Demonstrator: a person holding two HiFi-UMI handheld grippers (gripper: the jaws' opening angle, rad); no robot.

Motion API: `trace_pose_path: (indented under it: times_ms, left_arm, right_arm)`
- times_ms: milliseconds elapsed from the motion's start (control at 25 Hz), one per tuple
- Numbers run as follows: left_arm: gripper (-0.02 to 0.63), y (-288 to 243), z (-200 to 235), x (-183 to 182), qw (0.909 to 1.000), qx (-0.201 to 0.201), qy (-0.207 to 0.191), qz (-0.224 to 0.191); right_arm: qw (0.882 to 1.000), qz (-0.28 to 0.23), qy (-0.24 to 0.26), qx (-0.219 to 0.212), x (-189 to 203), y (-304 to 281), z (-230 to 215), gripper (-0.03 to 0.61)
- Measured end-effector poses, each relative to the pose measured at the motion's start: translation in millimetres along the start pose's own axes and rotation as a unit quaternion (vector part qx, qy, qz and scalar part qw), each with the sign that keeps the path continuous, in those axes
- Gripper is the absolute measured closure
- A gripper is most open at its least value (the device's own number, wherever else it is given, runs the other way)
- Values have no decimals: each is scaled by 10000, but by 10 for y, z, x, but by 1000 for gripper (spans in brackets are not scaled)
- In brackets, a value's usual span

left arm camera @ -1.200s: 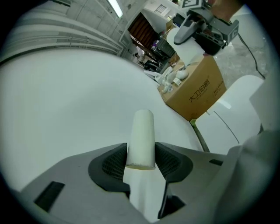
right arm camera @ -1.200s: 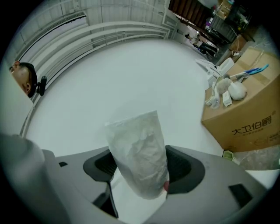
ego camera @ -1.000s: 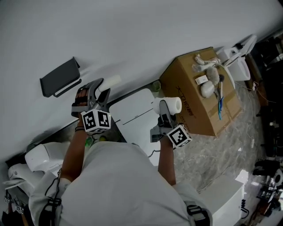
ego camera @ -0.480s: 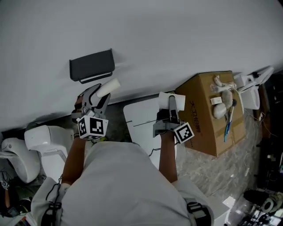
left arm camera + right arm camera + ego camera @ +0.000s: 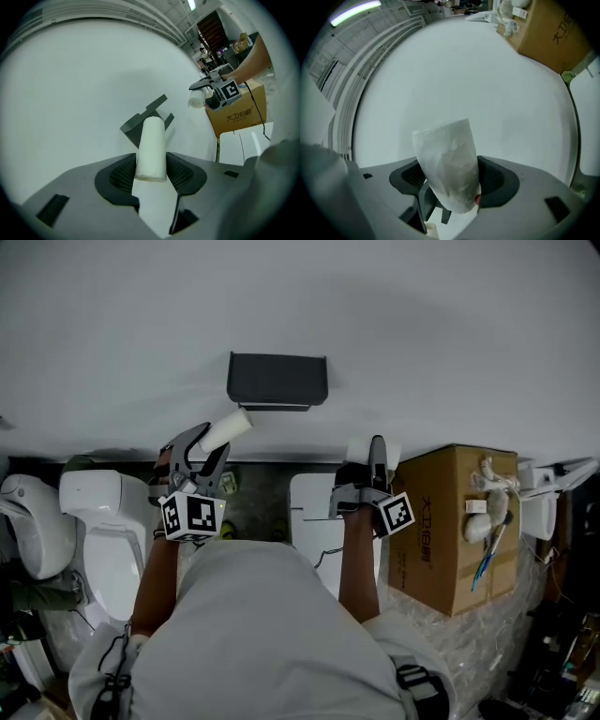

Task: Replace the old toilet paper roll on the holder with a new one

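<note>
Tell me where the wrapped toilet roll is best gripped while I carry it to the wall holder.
Across its curved sides near one end, coming in end-on, as the right claw has it. The wrapped toilet roll is a soft cylinder, so pressure on opposite curved faces likely centres it, leaving the far end free for the dark wall holder.

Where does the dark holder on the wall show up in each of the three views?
Head view: dark holder, upper middle, on the wall.
Left gripper view: holder at centre, partly hidden behind the white tube in the jaws.
Right gripper view: not in it.
Shared landmark: cardboard box, at right in the first two, top right in the third.
</note>
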State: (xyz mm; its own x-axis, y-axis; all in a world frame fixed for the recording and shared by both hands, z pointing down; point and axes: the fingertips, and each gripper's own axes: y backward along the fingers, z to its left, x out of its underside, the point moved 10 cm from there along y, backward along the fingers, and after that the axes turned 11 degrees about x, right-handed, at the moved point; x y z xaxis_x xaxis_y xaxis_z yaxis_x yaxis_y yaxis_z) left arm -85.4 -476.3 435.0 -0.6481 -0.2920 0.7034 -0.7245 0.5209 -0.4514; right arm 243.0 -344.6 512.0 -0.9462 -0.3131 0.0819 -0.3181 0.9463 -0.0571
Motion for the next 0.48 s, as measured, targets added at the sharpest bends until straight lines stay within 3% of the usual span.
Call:
trace_pose_path:
  times_ms: [480]
  left_arm:
    - [400, 494, 196, 434, 9963, -624, 329, 500]
  right_arm:
    - [9968, 481, -624, -116, 576, -585, 66, 249]
